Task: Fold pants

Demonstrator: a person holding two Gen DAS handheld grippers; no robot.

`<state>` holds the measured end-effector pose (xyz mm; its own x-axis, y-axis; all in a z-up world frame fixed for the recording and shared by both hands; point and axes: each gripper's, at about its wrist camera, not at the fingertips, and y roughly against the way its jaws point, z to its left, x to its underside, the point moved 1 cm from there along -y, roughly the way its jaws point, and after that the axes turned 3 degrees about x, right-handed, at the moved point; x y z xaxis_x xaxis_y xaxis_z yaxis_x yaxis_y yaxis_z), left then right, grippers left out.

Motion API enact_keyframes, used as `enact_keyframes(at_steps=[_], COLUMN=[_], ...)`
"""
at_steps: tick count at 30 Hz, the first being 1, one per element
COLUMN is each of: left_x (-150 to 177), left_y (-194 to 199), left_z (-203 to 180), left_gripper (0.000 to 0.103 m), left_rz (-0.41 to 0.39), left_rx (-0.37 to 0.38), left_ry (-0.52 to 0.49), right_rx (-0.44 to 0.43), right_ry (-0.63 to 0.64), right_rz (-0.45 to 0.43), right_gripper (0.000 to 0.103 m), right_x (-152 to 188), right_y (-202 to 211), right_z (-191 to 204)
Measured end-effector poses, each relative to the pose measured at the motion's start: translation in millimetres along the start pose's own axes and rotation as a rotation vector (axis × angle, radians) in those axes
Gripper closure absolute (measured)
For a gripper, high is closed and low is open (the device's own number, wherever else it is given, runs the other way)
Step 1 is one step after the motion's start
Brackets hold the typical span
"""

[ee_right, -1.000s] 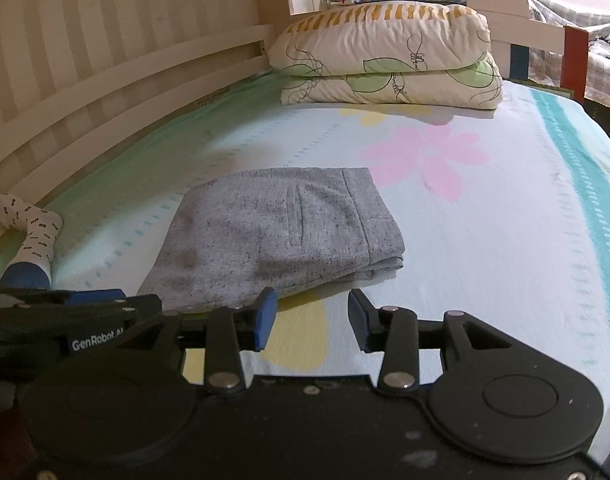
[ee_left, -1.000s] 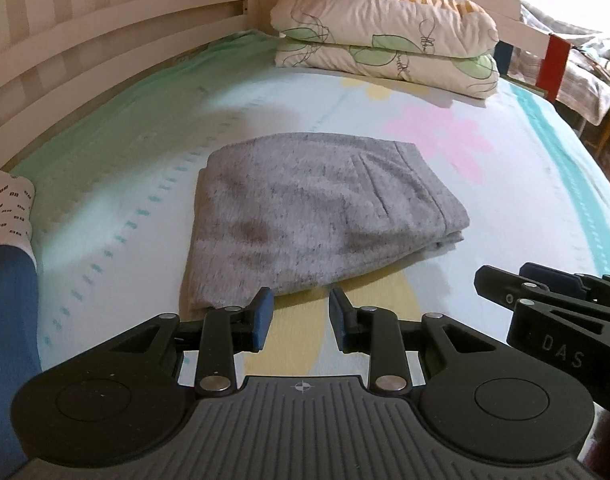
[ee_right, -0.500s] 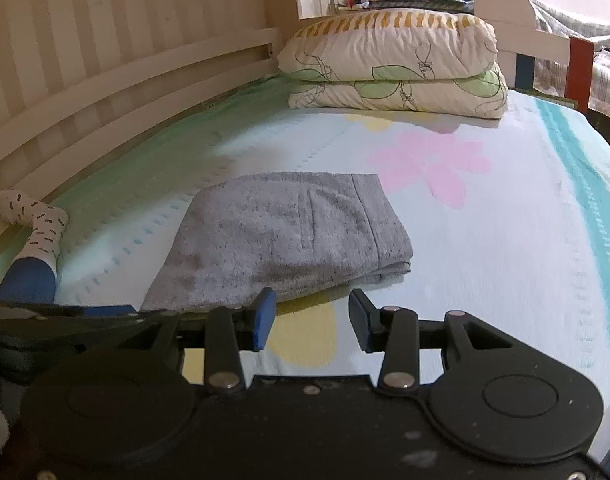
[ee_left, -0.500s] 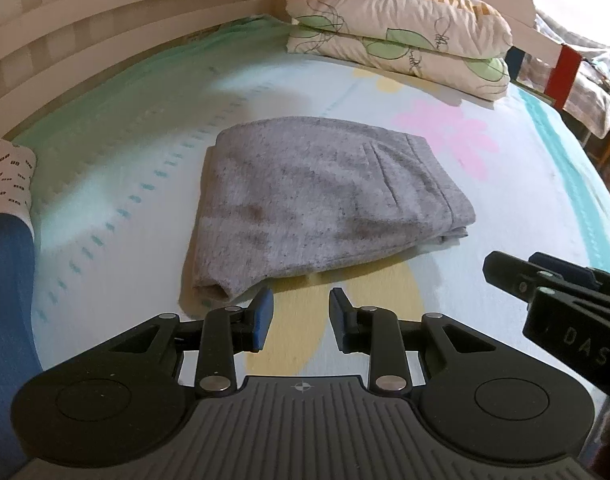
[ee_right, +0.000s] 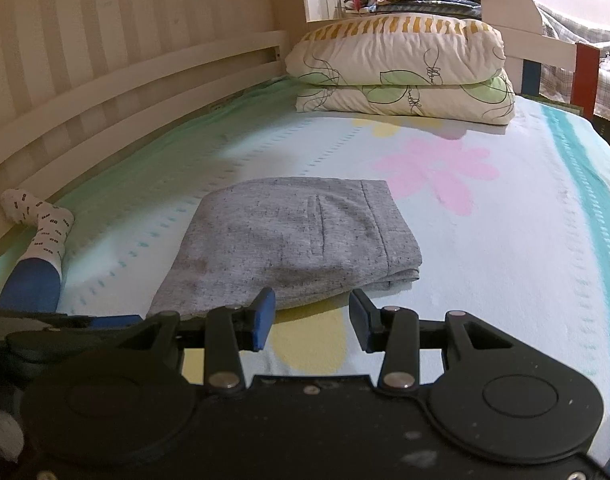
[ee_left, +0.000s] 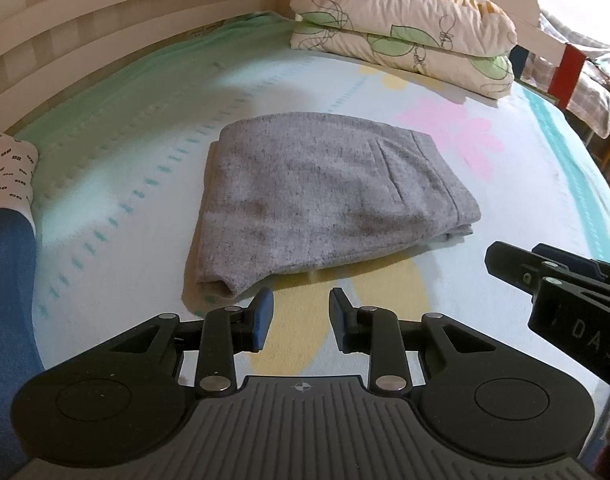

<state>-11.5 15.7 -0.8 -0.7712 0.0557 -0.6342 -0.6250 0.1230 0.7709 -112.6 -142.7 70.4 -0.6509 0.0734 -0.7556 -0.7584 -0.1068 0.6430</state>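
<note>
Bed: a mattress under a pale sheet [ee_left: 117,184] printed with pink and yellow flowers and teal stripes, a white slatted rail [ee_right: 117,80] along its far side.
Head of the bed: two leaf-patterned pillows [ee_right: 401,68] stacked one on the other.
Pants: grey pants [ee_left: 325,196] lie folded into a compact rectangle, flat on the sheet near the middle of the bed, the waistband edge toward the right.
Left gripper: the left gripper [ee_left: 301,314] hangs just short of the bundle's near edge, apart from it; jaws parted, nothing between them.
Right gripper: the right gripper [ee_right: 311,316] sits beside the left one, also at the near edge and clear of the cloth; jaws parted a little wider, empty.
Person: a leg in blue trousers [ee_right: 31,286] with a white patterned sock [ee_right: 41,220] rests on the sheet to the left of the pants, well apart from them.
</note>
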Motion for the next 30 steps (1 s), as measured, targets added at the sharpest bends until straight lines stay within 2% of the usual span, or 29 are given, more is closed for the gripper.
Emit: enact_keyframes(at_steps=[30], left_x=[2.1], left_y=[-5.8], left_z=[-4.3], left_gripper=[0.073], left_rz=[0.039], left_rx=[0.013], left_ry=[-0.003], right_rx=[0.010], right_ry=[-0.026], right_rz=[0.004], right_gripper=[0.059], right_x=[-0.6], right_y=[-4.0], right_z=[7.0])
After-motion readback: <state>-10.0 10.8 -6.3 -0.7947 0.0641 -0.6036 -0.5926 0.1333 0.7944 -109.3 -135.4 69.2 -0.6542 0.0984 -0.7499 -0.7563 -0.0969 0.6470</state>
